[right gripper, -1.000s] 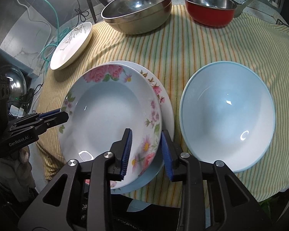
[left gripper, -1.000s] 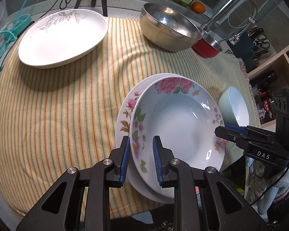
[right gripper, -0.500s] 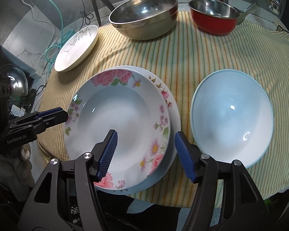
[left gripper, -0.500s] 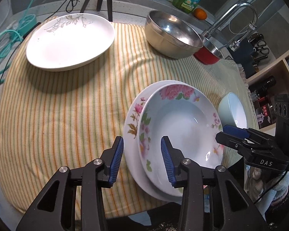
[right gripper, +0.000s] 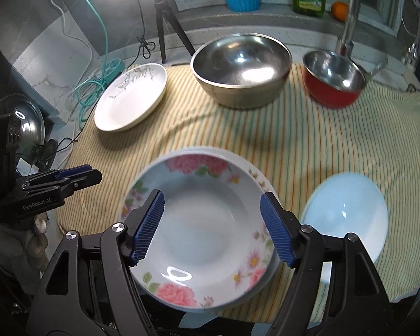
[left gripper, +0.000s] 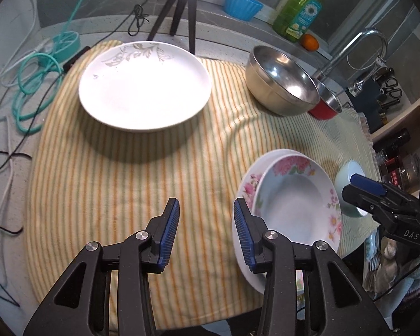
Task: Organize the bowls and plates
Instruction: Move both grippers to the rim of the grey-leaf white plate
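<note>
The flowered bowl sits on top of a flowered plate, and both lie on the striped cloth at the near edge of the counter. The left gripper has its fingers wide apart, with nothing between them; it hovers over the cloth just left of the flowered bowl. The right gripper also has its fingers wide apart, above the flowered bowl and not touching it.

I judge the flowered bowl and the plate under it to be ceramic: stiff, rather heavy, glossy and therefore slippery, and easy to chip if they knock together. The best place to hold is the rim, with one finger inside and one outside. The light blue bowl, just right of the flowered bowl, looks similar and needs the same care.

The white leaf plate lies well apart, behind and to the left of the flowered bowl. The steel bowl and the red pot stand behind it.

The right view shows the light blue bowl whole and the inside of the red pot. In the left view both are mostly hidden, but this view shows the white leaf plate large and the bare cloth between it and the flowered bowl.
</note>
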Tool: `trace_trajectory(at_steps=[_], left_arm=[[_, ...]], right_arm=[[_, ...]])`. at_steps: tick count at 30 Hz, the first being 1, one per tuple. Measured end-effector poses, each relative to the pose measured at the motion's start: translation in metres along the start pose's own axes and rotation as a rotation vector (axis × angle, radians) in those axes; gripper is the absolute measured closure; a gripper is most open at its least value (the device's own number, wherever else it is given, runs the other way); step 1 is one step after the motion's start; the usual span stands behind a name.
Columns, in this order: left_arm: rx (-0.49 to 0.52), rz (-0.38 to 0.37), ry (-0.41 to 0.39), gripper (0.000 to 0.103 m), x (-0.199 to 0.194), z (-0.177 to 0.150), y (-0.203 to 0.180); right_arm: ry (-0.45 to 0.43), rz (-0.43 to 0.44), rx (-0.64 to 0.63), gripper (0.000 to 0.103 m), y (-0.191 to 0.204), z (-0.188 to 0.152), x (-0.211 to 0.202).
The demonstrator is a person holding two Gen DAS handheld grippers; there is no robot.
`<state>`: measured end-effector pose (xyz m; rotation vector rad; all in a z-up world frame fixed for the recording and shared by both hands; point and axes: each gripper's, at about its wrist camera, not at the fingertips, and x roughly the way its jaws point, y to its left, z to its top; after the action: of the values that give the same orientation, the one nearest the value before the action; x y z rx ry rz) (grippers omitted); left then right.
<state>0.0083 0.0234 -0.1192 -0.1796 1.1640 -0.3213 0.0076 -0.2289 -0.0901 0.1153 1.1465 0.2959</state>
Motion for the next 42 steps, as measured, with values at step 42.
trace_trajectory(at_steps=[42], left_arm=[[-0.071,0.067,-0.050,0.064,0.019,0.098,0.125]], right_arm=[[-0.003,0.033,-0.060,0.029,0.080,0.112,0.096]])
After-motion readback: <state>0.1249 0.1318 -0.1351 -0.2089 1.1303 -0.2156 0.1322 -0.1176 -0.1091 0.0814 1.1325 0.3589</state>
